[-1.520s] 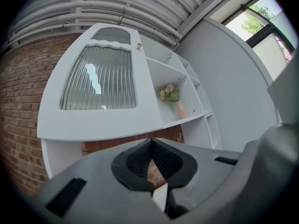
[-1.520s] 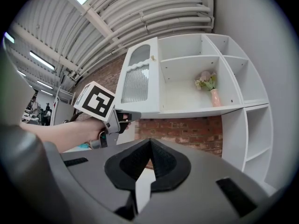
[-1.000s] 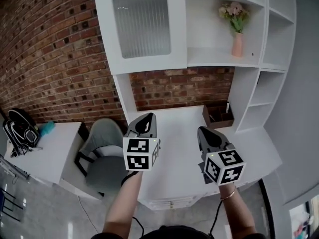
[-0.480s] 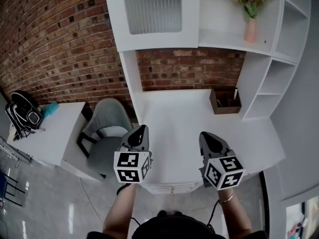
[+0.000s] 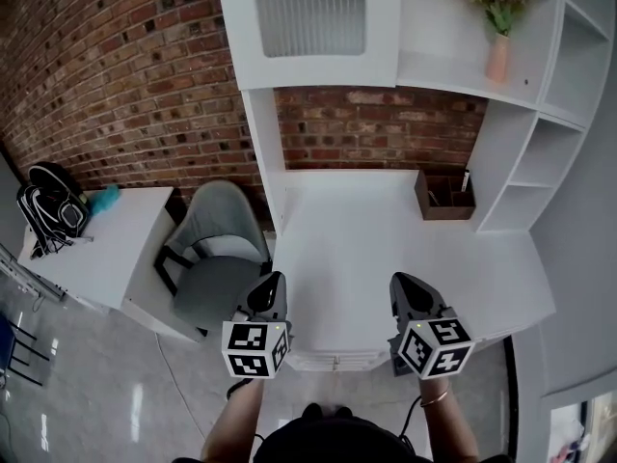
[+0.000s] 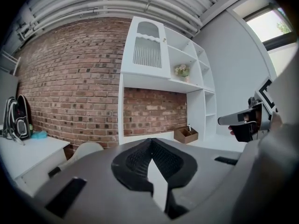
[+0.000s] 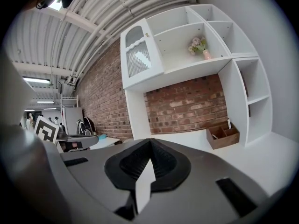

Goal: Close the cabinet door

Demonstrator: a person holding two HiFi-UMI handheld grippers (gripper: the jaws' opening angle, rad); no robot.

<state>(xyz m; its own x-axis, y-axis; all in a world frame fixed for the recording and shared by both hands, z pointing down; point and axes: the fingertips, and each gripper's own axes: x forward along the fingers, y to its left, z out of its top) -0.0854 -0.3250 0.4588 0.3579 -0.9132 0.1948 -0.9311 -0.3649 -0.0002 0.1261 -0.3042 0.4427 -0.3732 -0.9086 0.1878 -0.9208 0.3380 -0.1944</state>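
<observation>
The white cabinet door with its ribbed glass pane lies flat against the front of the shelf unit, high above the desk; it also shows in the left gripper view and the right gripper view. My left gripper hangs low over the desk's front edge, jaws shut and empty. My right gripper is level with it on the right, its jaws also shut with nothing between them. Both are far below the door and point toward the brick wall.
A white desk carries a brown wooden organiser at its back right. A pink vase of flowers stands on the open shelf. A grey chair sits left of the desk, then a side table with a black bag.
Both grippers have sunk from in front of the desk's middle down to its front edge. The cabinet door has slid toward the top of the head view.
</observation>
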